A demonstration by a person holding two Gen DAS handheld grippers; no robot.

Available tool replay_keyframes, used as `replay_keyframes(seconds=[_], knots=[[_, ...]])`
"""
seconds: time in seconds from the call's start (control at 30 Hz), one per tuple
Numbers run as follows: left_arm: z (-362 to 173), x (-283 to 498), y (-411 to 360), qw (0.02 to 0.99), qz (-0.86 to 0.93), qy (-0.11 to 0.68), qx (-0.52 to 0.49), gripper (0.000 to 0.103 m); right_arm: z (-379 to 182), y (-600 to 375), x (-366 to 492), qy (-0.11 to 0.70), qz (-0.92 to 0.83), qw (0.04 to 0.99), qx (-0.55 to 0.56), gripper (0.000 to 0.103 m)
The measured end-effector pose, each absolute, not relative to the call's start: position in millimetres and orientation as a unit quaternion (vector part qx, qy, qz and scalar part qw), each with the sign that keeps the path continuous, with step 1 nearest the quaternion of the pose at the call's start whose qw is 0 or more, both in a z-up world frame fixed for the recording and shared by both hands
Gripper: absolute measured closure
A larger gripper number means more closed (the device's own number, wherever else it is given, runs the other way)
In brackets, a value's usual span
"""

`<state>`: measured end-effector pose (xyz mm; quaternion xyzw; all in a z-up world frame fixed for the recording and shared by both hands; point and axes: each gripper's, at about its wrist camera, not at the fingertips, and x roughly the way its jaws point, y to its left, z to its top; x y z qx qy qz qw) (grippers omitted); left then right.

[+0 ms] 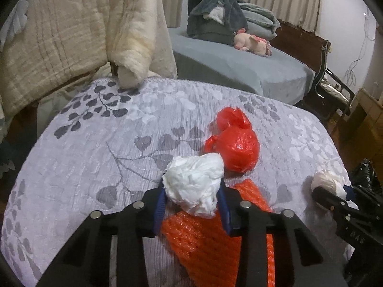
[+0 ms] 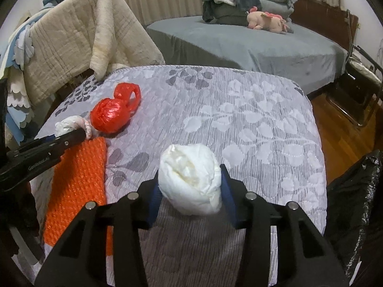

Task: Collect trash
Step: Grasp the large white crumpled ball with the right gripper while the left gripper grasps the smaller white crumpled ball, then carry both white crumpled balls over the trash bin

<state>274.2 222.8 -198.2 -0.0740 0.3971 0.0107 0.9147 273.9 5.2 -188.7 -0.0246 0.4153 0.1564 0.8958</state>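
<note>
My left gripper (image 1: 192, 192) is shut on a crumpled white paper wad (image 1: 191, 177), its blue pads pressing both sides just above the table. The same wad (image 2: 69, 123) and left gripper (image 2: 79, 131) show at the left of the right wrist view. My right gripper (image 2: 190, 184) is shut on a second white wad (image 2: 189, 169) above the cloth; it also shows as a small wad (image 1: 325, 179) at the right edge. A knotted red plastic bag (image 1: 235, 143) (image 2: 110, 113) lies on the table beyond the left gripper. An orange bubble-wrap sheet (image 1: 210, 241) (image 2: 76, 179) lies under it.
The table (image 1: 95, 143) wears a grey leaf-patterned cloth. A black trash bag (image 2: 354, 203) hangs off its right side. A chair draped with a cream quilt (image 1: 59, 35) stands behind, and a grey bed (image 2: 239, 40) with a pink plush toy (image 2: 265, 20) lies beyond.
</note>
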Motion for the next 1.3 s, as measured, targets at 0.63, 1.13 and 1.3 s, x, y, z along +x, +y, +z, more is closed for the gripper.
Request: replay_keyframes(seconds=[0.63,1.13,1.3], knots=[[-117.8,218.1,222.0,0.946,0.034,0.312,-0.082,0.065,-117.4,4.0,233.0,0.348,0.189,0.918,-0.019,0.061],[-78.4,161.7,171.7,0.950,0.012,0.302,-0.072,0.065,-72.3,-40.7,179.1,0.321,0.183,0.929,-0.002,0.061],[-73.3,144.0,148.3,0.951,-0.001,0.302,-0.062,0.065,-61.4,-62.5,159.5,0.312,0.175,0.934,0.002,0.060]])
